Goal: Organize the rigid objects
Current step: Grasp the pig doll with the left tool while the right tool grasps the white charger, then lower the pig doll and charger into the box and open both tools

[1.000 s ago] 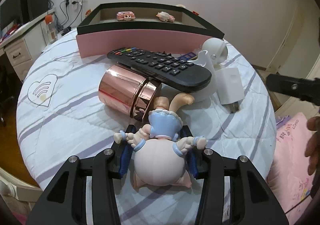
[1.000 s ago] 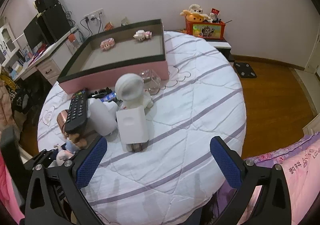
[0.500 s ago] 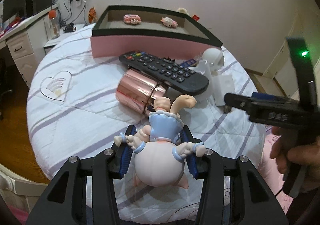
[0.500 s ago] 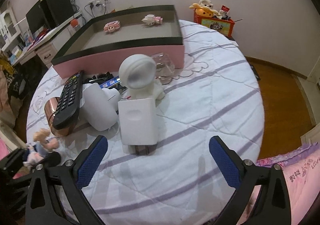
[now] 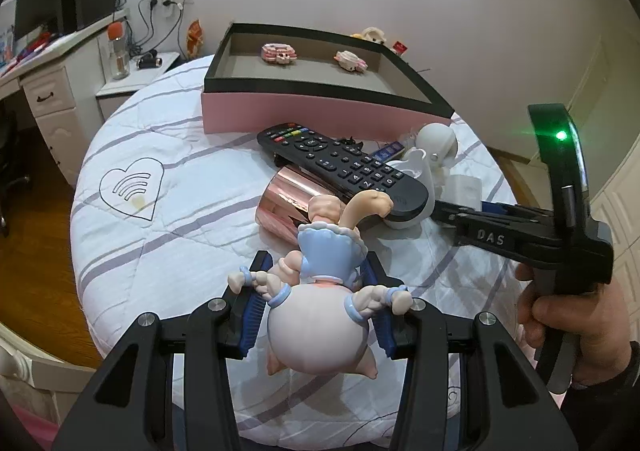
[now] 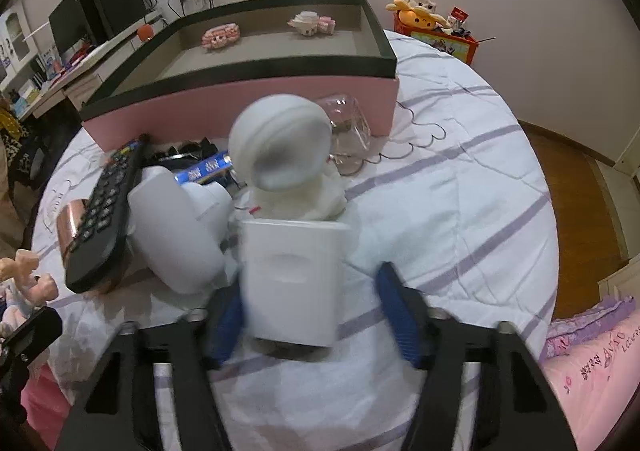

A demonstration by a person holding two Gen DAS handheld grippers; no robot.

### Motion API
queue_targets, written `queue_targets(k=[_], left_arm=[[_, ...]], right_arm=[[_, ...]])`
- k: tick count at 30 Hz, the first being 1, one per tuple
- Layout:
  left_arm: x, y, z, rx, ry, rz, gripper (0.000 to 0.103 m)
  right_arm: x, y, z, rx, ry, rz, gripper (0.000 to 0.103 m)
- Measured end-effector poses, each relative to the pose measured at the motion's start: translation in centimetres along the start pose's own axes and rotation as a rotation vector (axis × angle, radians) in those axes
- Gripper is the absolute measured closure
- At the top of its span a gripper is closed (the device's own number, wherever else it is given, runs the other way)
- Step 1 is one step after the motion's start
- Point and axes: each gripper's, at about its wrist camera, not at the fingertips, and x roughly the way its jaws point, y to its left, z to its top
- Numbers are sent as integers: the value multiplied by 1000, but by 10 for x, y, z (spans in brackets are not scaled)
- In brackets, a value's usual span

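Observation:
My left gripper (image 5: 316, 307) is shut on a doll figurine (image 5: 320, 299) with a blue dress, held above the table's front edge. My right gripper (image 6: 316, 315) is open; its blue pads flank a white charger block (image 6: 292, 283) with a gap still on the right side. Behind the charger stand a white round-headed figure (image 6: 284, 155) and a white bottle (image 6: 176, 231). A black remote (image 5: 344, 167) lies on a rose-gold cup (image 5: 288, 203). The pink box with black rim (image 5: 320, 107) holds two small pink toys (image 5: 278, 53).
The round table has a white striped quilt (image 5: 168, 219). A clear plastic piece (image 6: 348, 123) lies by the box. A desk with monitor (image 5: 44, 11) stands at the left. A pink pillow (image 6: 592, 371) lies at the right. My right gripper's body (image 5: 520, 235) shows in the left wrist view.
My right gripper moved forward and down to the charger and its jaws narrowed around it. My left gripper rose and drew back slightly with the doll.

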Motion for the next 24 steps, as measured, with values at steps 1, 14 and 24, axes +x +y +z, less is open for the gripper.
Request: queue_targets(k=[1, 14, 24], left_arm=[[-1, 1, 1, -2, 0, 1, 57], [-12, 6, 38, 4, -43, 22, 57], [-9, 15, 136, 47, -125, 82, 57]], right_arm=[[-2, -1, 1, 5, -3, 11, 59], [-56, -5, 17, 16, -97, 61, 59], [-70, 8, 110, -45, -182, 82, 59]])
